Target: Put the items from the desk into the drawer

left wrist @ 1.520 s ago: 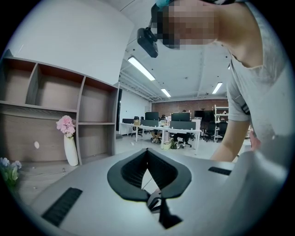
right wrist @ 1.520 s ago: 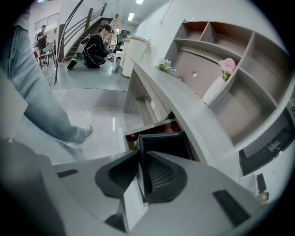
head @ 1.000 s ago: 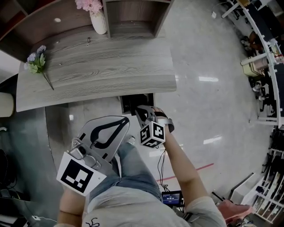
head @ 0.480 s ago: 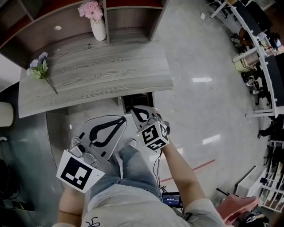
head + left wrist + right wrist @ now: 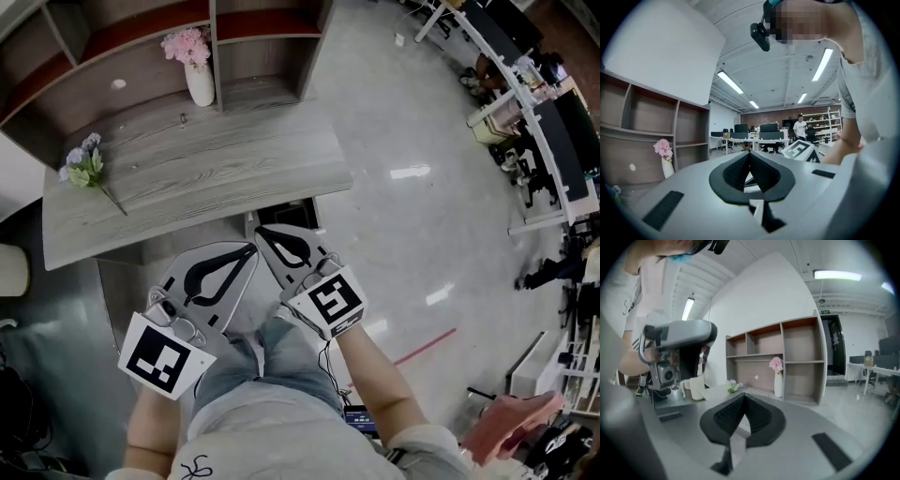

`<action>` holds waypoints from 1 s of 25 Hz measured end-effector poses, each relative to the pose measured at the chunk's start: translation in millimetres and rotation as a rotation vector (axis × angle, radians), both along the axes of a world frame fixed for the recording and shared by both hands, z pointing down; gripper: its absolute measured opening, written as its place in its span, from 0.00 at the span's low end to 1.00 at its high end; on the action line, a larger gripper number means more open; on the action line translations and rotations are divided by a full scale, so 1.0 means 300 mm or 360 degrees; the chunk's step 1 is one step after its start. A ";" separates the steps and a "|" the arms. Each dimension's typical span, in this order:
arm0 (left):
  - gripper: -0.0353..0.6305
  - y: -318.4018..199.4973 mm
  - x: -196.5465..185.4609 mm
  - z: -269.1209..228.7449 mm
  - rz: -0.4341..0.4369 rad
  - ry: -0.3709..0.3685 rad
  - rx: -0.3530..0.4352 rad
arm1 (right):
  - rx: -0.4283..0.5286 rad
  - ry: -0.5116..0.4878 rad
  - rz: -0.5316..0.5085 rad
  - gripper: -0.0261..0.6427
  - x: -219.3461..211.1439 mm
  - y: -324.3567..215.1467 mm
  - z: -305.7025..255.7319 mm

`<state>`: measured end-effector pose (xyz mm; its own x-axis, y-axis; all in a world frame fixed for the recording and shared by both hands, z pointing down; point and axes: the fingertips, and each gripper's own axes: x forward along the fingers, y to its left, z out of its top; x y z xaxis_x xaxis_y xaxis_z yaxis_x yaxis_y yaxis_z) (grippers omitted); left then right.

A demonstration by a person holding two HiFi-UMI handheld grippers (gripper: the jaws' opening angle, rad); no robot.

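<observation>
- I'm seeing the flower sprig [image 5: 89, 169] lying near the left end of the worktop [image 5: 234, 159], and the vase of pink flowers [image 5: 197, 75] standing at its back edge.
- The drawer [image 5: 286, 214] is showing as a dark opening under the worktop's front edge.
- I'm holding the left hand-held gripper [image 5: 249, 249] and the right hand-held gripper [image 5: 262, 231] side by side just in front of the drawer, each with its jaws closed together on nothing.
</observation>
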<state>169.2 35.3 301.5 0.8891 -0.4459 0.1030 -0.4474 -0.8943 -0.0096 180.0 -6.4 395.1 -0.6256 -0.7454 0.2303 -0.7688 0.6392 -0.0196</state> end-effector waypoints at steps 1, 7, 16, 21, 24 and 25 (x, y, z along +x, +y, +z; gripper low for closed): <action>0.07 0.004 -0.006 -0.008 0.0005 0.0008 0.0007 | 0.0022 -0.0036 0.0004 0.05 -0.007 0.012 -0.033; 0.07 0.020 -0.034 -0.057 0.0040 0.0041 0.0047 | 0.0180 -0.0225 -0.0005 0.05 -0.038 0.086 -0.240; 0.07 0.058 -0.080 -0.110 0.0067 0.0085 0.0096 | 0.0311 -0.0332 -0.0022 0.05 -0.071 0.198 -0.412; 0.07 0.065 -0.108 -0.114 0.0052 0.0101 0.0093 | 0.0317 -0.0335 -0.0026 0.05 -0.091 0.217 -0.427; 0.07 0.068 -0.122 -0.112 0.0042 0.0105 0.0099 | 0.0317 -0.0330 -0.0027 0.05 -0.099 0.223 -0.427; 0.07 0.071 -0.126 -0.111 0.0039 0.0105 0.0100 | 0.0315 -0.0326 -0.0029 0.05 -0.102 0.227 -0.425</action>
<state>131.5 56.6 268.2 0.9038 -0.4276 0.0164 -0.4268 -0.9036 -0.0370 149.3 61.6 267.5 -0.6579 -0.7513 -0.0516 -0.7499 0.6599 -0.0468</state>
